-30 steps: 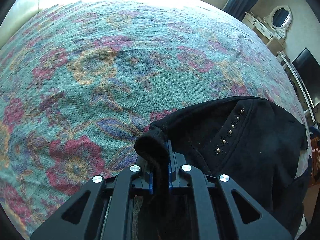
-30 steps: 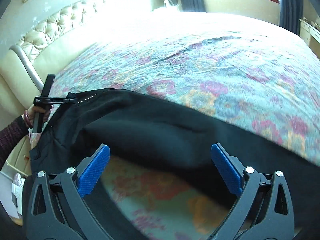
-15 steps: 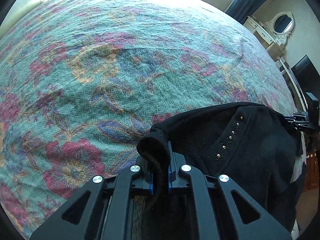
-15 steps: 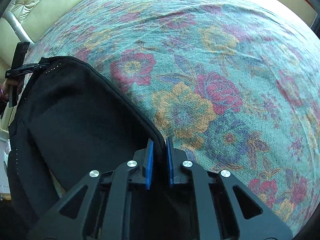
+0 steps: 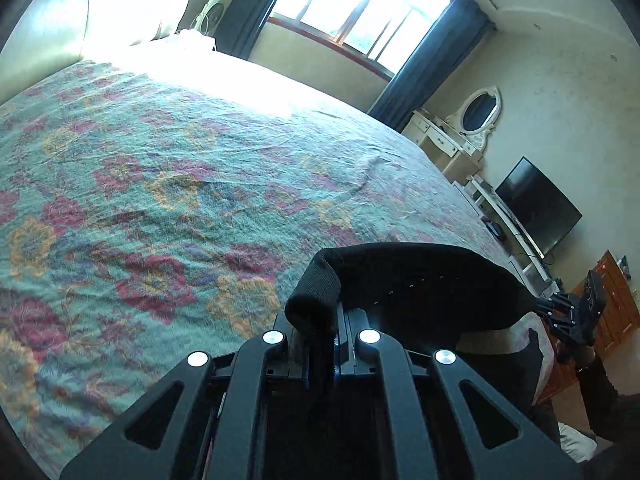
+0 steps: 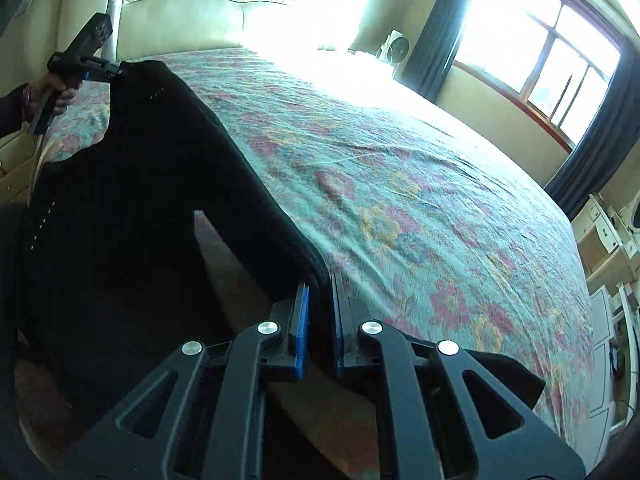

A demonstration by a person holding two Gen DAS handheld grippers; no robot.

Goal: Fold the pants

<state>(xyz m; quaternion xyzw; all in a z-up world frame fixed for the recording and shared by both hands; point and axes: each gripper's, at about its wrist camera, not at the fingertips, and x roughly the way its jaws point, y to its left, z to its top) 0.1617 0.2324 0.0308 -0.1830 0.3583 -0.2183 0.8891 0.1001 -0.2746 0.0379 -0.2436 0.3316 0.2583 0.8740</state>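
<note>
I hold the left gripper [image 5: 320, 354] with its jaws clamped on a bunched corner of the black pants [image 5: 420, 292]; a rolled end of fabric sticks up just above the pads. From there the waistband runs taut to the right, where the right gripper [image 5: 540, 306] pinches its other end.

In the right wrist view, the right gripper [image 6: 319, 322] has its jaws pressed together on the edge of the pants [image 6: 132, 184], with the cloth filling the narrow gap between the blue pads [image 6: 302, 322]. The garment stretches away to the upper left, where the left gripper [image 6: 114, 74] grips the far corner; my left hand [image 6: 50, 94] wraps its handle.

The pants hang in the air between the two grippers, over the near edge of the bed [image 6: 420, 184] (floral cover, mostly bare). Small studs line the fabric near the waistband. I cannot tell whether the lower part of the pants touches the bed.
</note>
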